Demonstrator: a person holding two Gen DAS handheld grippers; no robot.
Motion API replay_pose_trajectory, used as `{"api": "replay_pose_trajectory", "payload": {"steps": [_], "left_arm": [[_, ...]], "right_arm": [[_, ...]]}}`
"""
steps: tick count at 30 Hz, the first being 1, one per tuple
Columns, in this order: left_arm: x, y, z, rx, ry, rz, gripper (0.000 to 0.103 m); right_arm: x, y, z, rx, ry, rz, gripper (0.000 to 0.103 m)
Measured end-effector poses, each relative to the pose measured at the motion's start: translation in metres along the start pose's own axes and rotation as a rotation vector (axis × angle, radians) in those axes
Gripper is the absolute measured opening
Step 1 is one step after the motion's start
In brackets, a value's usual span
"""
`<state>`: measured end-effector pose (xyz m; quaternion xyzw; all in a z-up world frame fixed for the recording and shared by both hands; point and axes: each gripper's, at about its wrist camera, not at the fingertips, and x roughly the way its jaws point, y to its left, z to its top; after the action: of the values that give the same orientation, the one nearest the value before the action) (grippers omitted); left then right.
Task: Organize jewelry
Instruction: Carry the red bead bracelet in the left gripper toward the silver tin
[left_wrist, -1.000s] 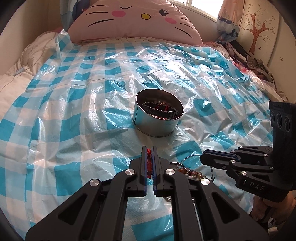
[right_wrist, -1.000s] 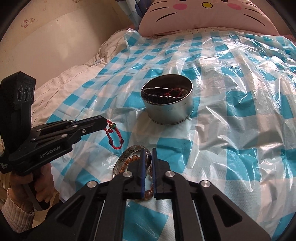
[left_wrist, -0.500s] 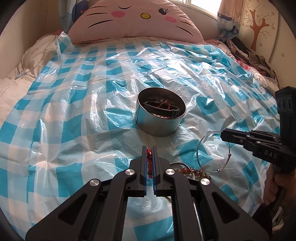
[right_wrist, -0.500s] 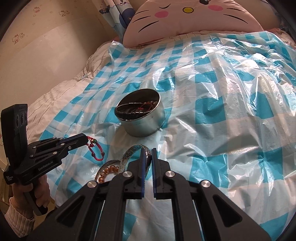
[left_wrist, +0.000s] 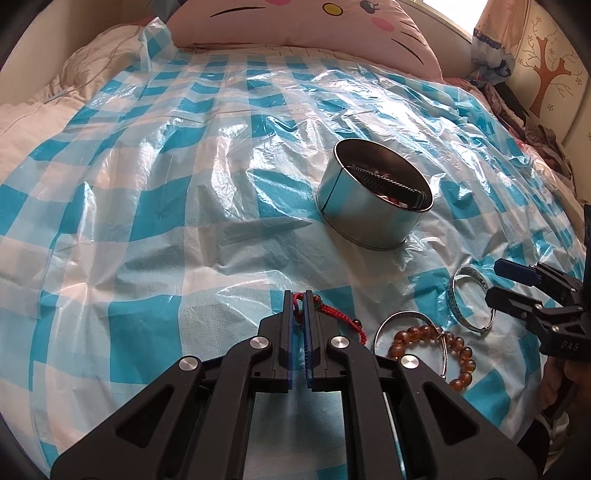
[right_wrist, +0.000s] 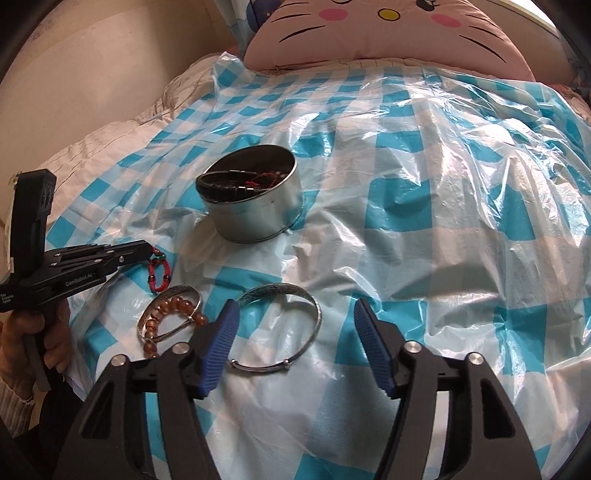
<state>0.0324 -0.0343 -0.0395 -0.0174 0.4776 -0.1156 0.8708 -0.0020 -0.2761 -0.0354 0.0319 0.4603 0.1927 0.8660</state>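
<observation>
My left gripper (left_wrist: 298, 295) is shut on a red cord bracelet (left_wrist: 332, 312), which hangs from it in the right wrist view (right_wrist: 158, 271). My right gripper (right_wrist: 293, 315) is open and empty, just above a silver bangle (right_wrist: 295, 295) lying on the blue checked plastic sheet (right_wrist: 406, 221); that bangle also shows in the left wrist view (left_wrist: 456, 302). A brown bead bracelet (right_wrist: 173, 310) lies across a second silver bangle (right_wrist: 173, 295) to the left. A round metal tin (right_wrist: 255, 218) further back holds a black bracelet (right_wrist: 221, 192) and red cords.
A pink cat-face pillow (right_wrist: 388, 33) lies at the head of the bed. A beige wall (right_wrist: 92, 74) runs along the left. Clothes (left_wrist: 532, 122) are piled at the right side of the bed. The sheet is crinkled.
My right gripper was shut on the silver bangle and lifted it; it has opened and the bangle now lies on the sheet. My left gripper has moved left, still holding the red bracelet.
</observation>
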Motion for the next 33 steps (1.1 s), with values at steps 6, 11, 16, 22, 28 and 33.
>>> {"api": "replay_pose_trajectory", "payload": {"steps": [6, 11, 16, 22, 28, 33], "left_arm": [[0.005, 0.004, -0.001, -0.020, 0.004, -0.008, 0.005], [0.007, 0.005, -0.002, -0.024, 0.008, -0.010, 0.005], [0.008, 0.005, -0.002, -0.023, 0.007, -0.010, 0.005], [0.005, 0.004, -0.002, -0.011, -0.003, -0.009, 0.005], [-0.005, -0.001, -0.003, 0.019, -0.022, 0.002, 0.005], [-0.012, -0.007, -0.003, 0.045, -0.036, 0.009, 0.004]], "right_arm": [[0.012, 0.014, 0.001, -0.051, 0.041, -0.011, 0.072], [0.020, 0.026, -0.002, -0.119, 0.068, -0.037, 0.079], [0.028, 0.029, -0.003, -0.165, 0.083, -0.079, 0.071], [0.019, 0.023, -0.006, -0.116, 0.044, -0.055, 0.068], [0.013, 0.013, -0.009, -0.069, 0.029, -0.050, 0.068], [0.011, 0.010, -0.010, -0.061, 0.022, -0.050, 0.068]]}}
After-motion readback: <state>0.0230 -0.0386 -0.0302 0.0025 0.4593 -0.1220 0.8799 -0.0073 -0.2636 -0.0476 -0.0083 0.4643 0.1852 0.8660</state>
